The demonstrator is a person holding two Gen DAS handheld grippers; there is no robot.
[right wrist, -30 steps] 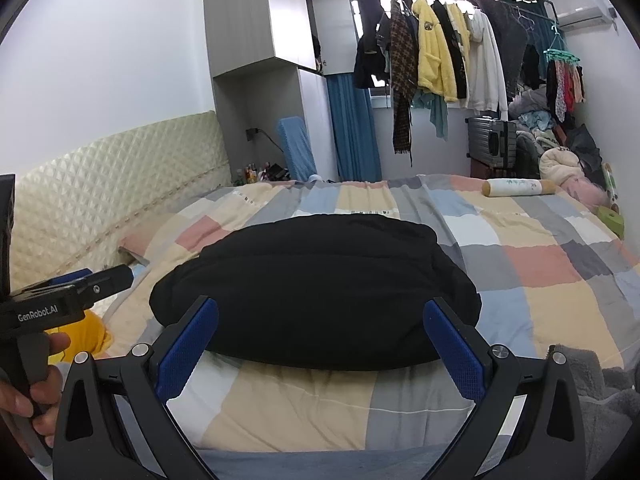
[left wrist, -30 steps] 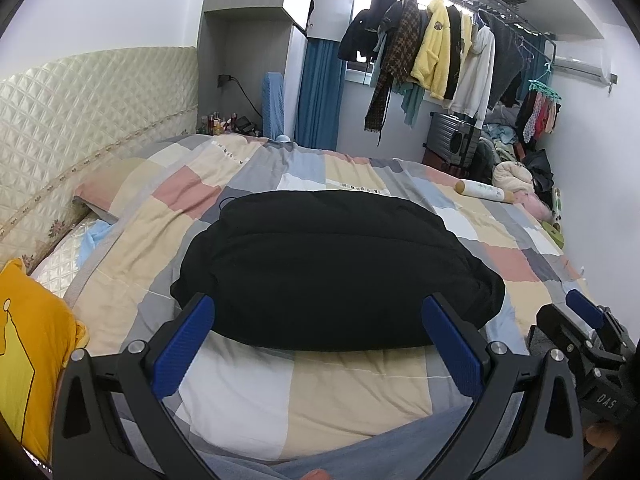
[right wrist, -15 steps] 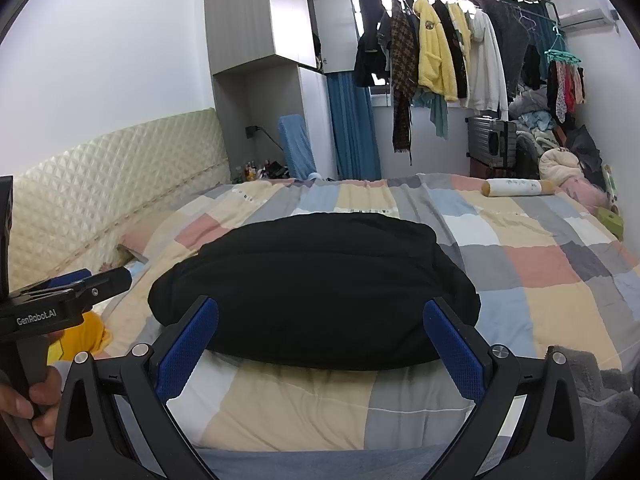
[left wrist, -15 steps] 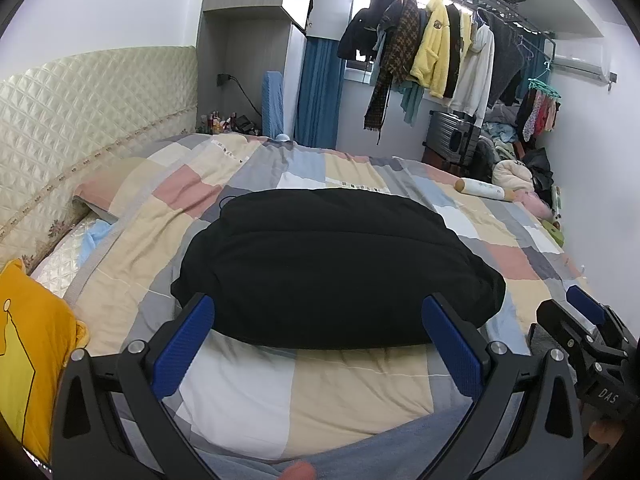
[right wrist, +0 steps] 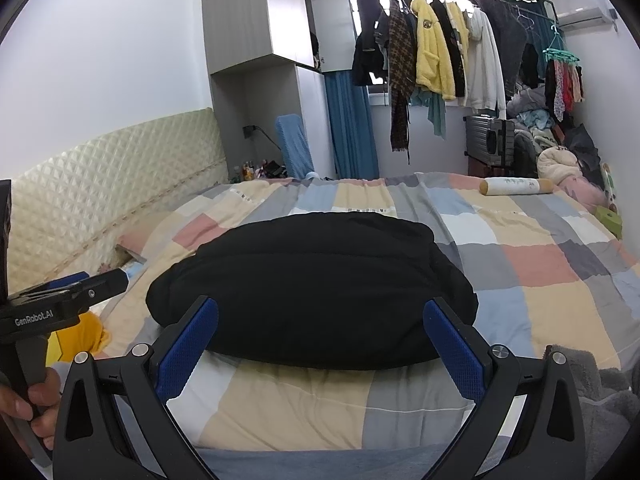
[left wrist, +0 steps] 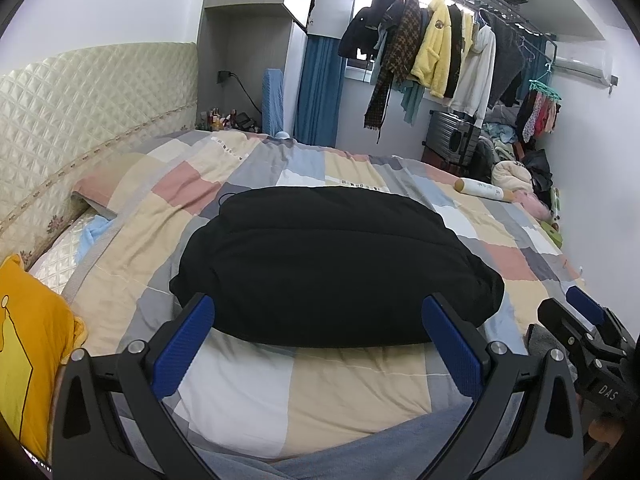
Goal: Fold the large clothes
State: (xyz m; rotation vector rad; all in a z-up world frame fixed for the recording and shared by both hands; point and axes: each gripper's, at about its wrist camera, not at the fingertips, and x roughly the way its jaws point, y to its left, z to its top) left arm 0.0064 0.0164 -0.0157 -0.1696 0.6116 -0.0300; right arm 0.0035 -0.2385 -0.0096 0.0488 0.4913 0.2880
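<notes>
A large black garment (left wrist: pixel 332 264) lies folded into a thick rounded bundle on the patchwork bed cover (left wrist: pixel 360 384); it also shows in the right wrist view (right wrist: pixel 316 292). My left gripper (left wrist: pixel 320 344) is open and empty, held back from the bundle's near edge. My right gripper (right wrist: pixel 320 344) is also open and empty, just short of the same edge. The right gripper shows at the right edge of the left wrist view (left wrist: pixel 588 332). The left gripper, held in a hand, shows at the left edge of the right wrist view (right wrist: pixel 64 300).
A quilted headboard (left wrist: pixel 80 96) runs along the left. A yellow pillow (left wrist: pixel 28 352) lies at the near left. A cream roll (right wrist: pixel 516 186) lies at the bed's far right. Clothes hang on a rack (right wrist: pixel 440 52) behind. A grey fleece (right wrist: pixel 600 392) lies near right.
Both grippers have stayed nearly still, open over the near edge of the bed. The black bundle has not moved.
</notes>
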